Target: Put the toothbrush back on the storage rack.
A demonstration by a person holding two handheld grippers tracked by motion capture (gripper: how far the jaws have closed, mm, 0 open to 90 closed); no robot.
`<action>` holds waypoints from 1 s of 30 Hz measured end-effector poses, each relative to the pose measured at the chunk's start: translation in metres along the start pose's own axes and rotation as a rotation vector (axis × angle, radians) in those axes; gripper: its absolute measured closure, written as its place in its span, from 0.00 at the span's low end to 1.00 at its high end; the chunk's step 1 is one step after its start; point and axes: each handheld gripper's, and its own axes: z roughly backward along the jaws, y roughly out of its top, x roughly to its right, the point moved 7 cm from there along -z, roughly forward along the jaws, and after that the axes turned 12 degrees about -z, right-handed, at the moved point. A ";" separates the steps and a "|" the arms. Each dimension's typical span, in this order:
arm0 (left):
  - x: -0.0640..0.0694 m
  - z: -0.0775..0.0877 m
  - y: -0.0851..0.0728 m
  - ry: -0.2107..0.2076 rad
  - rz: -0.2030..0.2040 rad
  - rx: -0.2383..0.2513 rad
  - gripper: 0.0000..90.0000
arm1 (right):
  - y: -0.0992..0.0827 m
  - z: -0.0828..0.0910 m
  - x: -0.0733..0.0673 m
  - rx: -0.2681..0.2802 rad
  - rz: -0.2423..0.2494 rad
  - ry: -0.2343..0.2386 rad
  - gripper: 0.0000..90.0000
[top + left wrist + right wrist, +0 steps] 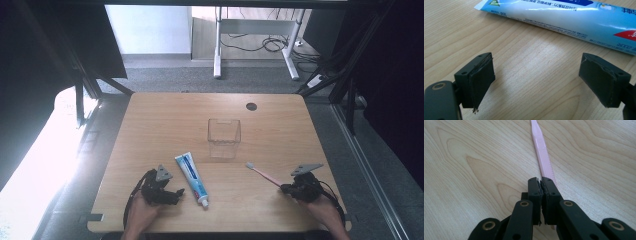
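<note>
Right gripper view looks along the right hand-held gripper (541,182), whose jaws are pressed together on the end of the pink toothbrush (542,157); its ribbed handle runs straight away from the pads across the tabletop (474,170), low over the wood or lying on it, I cannot tell which. From the high view, the right hand-held gripper (286,188) sits near the front right of the tabletop (280,120), and the toothbrush (263,173) stretches from it up and to the left, bristle head (249,165) pointing toward the clear plastic cup (224,138) standing upright near the middle.

The left hand-held gripper (536,80) is spread wide with nothing between its pads, only bare wood, and the toothpaste tube (574,22) lies just beyond the jaw tips. In the high view, the left hand-held gripper (177,192) rests just beside the toothpaste tube (191,179), which lies flat, cap toward the person.

The step in hand appears to be picking up the toothbrush, likely to stand it in the cup. The next move calls for lifting it, tipping it upright and lowering it through the cup's open rim without knocking the light cup over. Nothing stands between the brush and the cup; the tube lies off to the left, out of that path.
</note>
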 end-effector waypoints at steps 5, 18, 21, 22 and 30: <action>0.000 0.000 0.000 0.001 -0.001 -0.003 0.15 | 0.001 0.001 -0.002 -0.006 0.009 0.002 0.96; 0.001 -0.001 0.000 -0.001 -0.001 -0.005 0.15 | 0.009 0.012 0.000 -0.096 0.056 -0.043 0.87; 0.000 0.000 0.000 -0.001 -0.002 -0.008 0.15 | 0.010 0.011 0.001 -0.121 0.069 -0.050 0.86; 0.000 0.000 0.000 -0.001 -0.002 -0.008 0.15 | 0.011 0.011 0.001 -0.132 0.071 -0.056 0.86; 0.000 0.000 -0.001 0.000 -0.007 -0.008 0.15 | 0.022 0.005 -0.001 -0.236 0.116 -0.085 0.84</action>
